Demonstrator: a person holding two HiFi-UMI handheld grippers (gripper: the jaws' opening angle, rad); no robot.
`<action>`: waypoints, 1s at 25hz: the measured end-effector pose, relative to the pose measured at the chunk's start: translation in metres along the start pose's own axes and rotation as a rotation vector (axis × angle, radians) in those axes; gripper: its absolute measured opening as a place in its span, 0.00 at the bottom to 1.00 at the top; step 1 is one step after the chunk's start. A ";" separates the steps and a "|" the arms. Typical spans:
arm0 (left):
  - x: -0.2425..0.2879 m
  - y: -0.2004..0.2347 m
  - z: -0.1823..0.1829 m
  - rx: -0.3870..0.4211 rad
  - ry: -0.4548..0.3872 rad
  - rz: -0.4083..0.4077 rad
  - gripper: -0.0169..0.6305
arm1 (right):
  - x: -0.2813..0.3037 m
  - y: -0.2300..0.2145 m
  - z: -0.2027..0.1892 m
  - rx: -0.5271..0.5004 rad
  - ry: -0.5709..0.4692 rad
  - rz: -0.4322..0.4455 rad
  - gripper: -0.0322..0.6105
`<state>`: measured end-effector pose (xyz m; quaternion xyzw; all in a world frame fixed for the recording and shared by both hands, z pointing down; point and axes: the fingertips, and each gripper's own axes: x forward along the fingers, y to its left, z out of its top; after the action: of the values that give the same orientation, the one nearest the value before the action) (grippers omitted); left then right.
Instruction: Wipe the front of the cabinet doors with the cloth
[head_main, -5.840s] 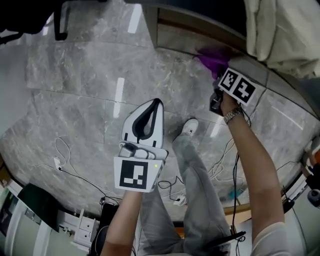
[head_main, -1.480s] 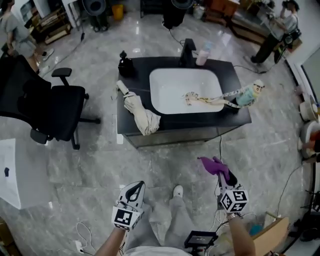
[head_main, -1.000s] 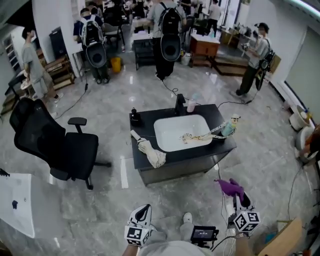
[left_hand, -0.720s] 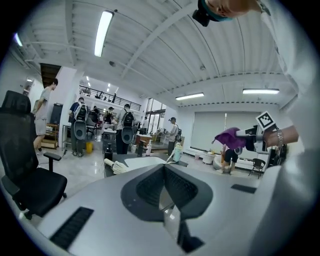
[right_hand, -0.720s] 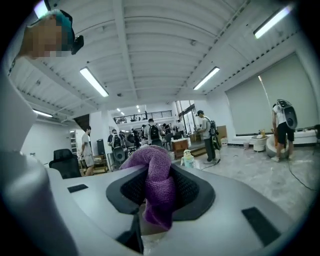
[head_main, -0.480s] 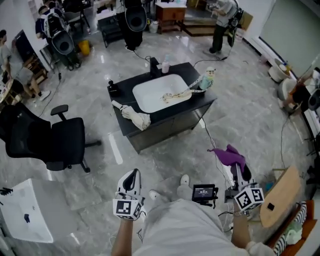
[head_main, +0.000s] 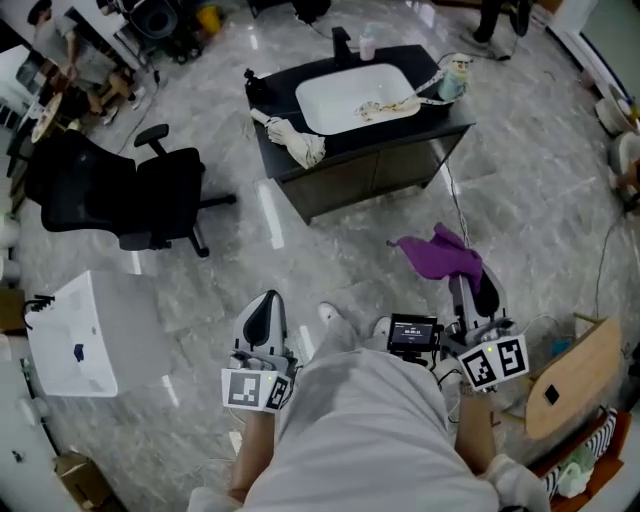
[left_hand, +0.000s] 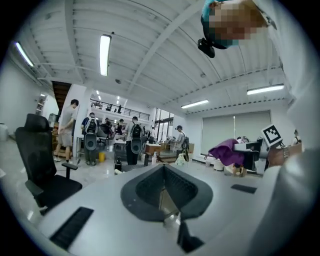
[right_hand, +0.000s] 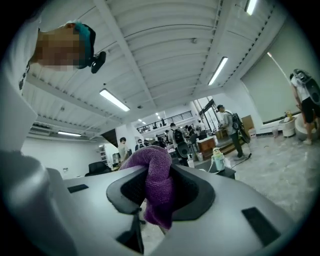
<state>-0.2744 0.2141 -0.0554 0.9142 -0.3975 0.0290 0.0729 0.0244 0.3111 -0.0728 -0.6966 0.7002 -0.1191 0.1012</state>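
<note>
The dark sink cabinet (head_main: 370, 172) stands well ahead of me in the head view, its doors facing me across bare floor. My right gripper (head_main: 472, 287) is held low by my waist, shut on the purple cloth (head_main: 440, 255), which bunches out past its tips. In the right gripper view the purple cloth (right_hand: 156, 187) is pinched between the jaws and droops below them. My left gripper (head_main: 265, 303) hangs at my left side, shut with nothing in it. The left gripper view shows that left gripper (left_hand: 163, 192) with jaws closed together, and the purple cloth (left_hand: 226, 152) off to the right.
A black office chair (head_main: 120, 195) stands to the left of the cabinet and a white box (head_main: 88, 335) lies nearer on the left. A wooden board (head_main: 563, 378) leans at the right. A white basin (head_main: 355, 93), a folded umbrella (head_main: 292, 138) and a bottle (head_main: 455, 76) are on the counter. Cables lie on the floor.
The head view has swung from crouching close at the cabinet to standing back from it. Both grippers have dropped near my waist. The cloth stays in the right gripper.
</note>
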 end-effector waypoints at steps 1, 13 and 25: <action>-0.009 -0.010 -0.006 -0.014 0.025 0.012 0.04 | -0.005 0.004 -0.003 0.010 0.002 0.026 0.23; -0.042 -0.087 -0.024 -0.029 0.041 -0.086 0.04 | -0.063 0.048 -0.026 -0.022 0.041 0.156 0.23; -0.123 -0.008 -0.023 -0.007 0.002 -0.320 0.04 | -0.103 0.194 -0.073 0.050 0.046 -0.010 0.23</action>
<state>-0.3529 0.3121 -0.0476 0.9656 -0.2467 0.0166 0.0802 -0.1814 0.4163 -0.0650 -0.6945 0.6956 -0.1529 0.1017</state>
